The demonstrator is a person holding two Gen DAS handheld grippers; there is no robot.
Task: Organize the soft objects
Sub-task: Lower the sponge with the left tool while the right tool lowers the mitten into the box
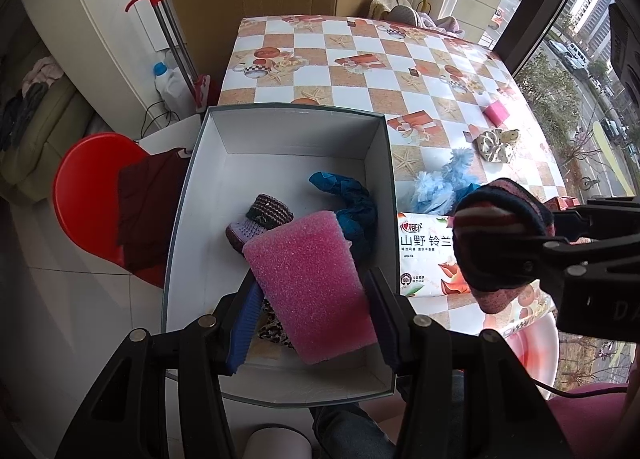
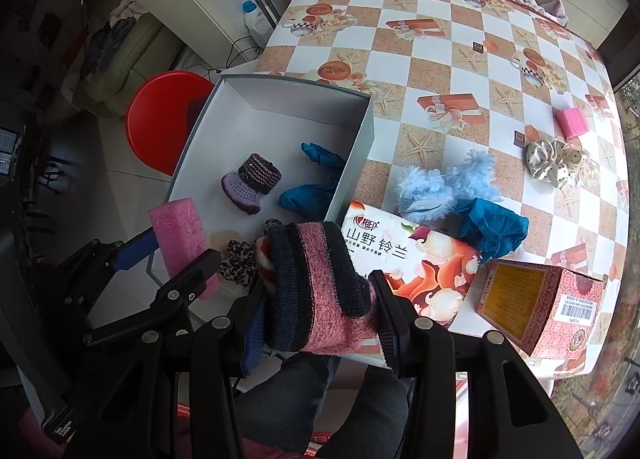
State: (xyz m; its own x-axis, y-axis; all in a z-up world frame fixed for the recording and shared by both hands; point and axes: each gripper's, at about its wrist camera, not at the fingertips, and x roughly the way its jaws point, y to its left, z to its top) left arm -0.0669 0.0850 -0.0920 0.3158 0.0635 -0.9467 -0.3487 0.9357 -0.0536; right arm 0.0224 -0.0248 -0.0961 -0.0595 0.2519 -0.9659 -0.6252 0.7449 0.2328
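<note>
The left tool (image 1: 308,311) grips a pink foam block (image 1: 310,285) between its fingers, held over the near end of the open box (image 1: 376,163). The right tool (image 2: 320,307) is clamped on a striped pink-and-navy sock (image 2: 320,287), held above the box's near right corner, beside a tissue pack (image 2: 420,259).

Inside the box lie a knitted bootie (image 2: 252,183) near the middle, a blue glove (image 2: 316,183) against the right wall, and a leopard-print scrunchie (image 2: 238,267) at the near end.

On the bench (image 2: 440,59), just right of the box, sits a fluffy light-blue piece (image 2: 440,183) touching a second blue glove (image 2: 492,227). Toward the right edge lie a cream dotted scrunchie (image 2: 556,163) and a small pink foam piece (image 2: 574,123). A red patterned carton (image 2: 544,303) stands at the near right corner.
</note>
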